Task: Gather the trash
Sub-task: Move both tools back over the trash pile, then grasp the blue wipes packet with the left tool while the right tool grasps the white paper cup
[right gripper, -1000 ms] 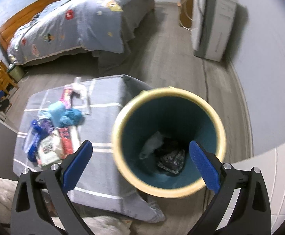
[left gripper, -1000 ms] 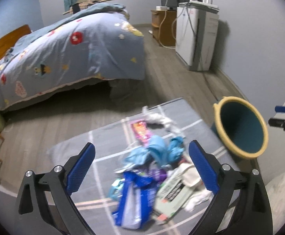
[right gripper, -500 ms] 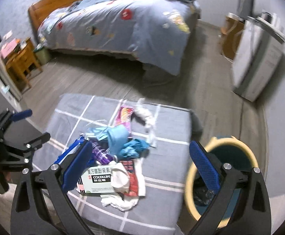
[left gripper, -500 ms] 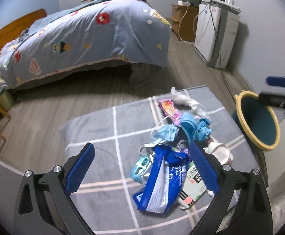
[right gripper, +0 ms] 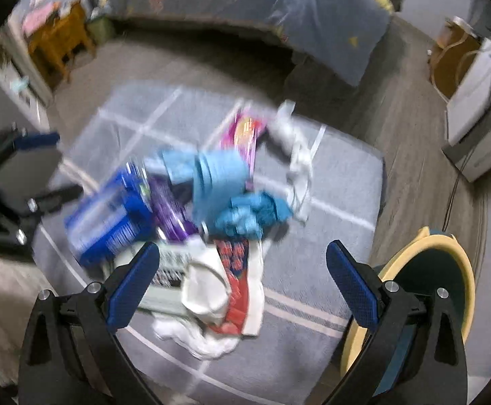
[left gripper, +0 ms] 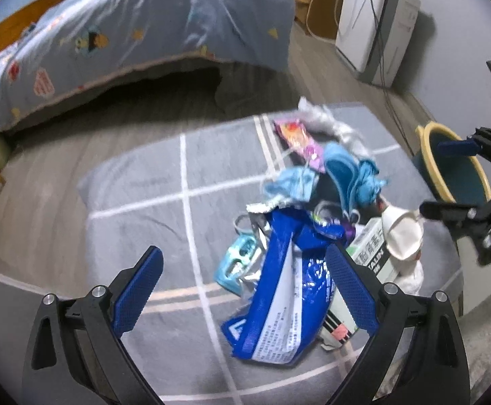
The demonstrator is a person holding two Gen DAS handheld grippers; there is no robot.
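Observation:
A heap of trash lies on a low grey table (left gripper: 137, 202) (right gripper: 329, 243): a blue plastic bag (left gripper: 279, 290) (right gripper: 110, 212), blue gloves (left gripper: 350, 172) (right gripper: 245, 216), a pink wrapper (left gripper: 299, 141) (right gripper: 242, 135), a white paper cup (left gripper: 404, 233) (right gripper: 205, 287), a white-green box (left gripper: 370, 260) and white tissue (right gripper: 296, 155). My left gripper (left gripper: 242, 290) hovers open over the blue bag's left edge. My right gripper (right gripper: 242, 283) hovers open above the cup and a red wrapper (right gripper: 235, 287). A teal bin with a yellow rim (left gripper: 454, 168) (right gripper: 447, 270) stands right of the table.
A bed with a blue patterned quilt (left gripper: 144, 30) (right gripper: 279, 3) fills the back. A white appliance (left gripper: 377, 23) (right gripper: 478, 108) with cables stands against the right wall beside a wooden cabinet (left gripper: 316, 3). A wooden stand (right gripper: 56, 40) is at the left. Grey wood floor surrounds the table.
The right gripper has swung from over the bin to above the trash heap. The left gripper has come closer to the blue bag. Both stayed open.

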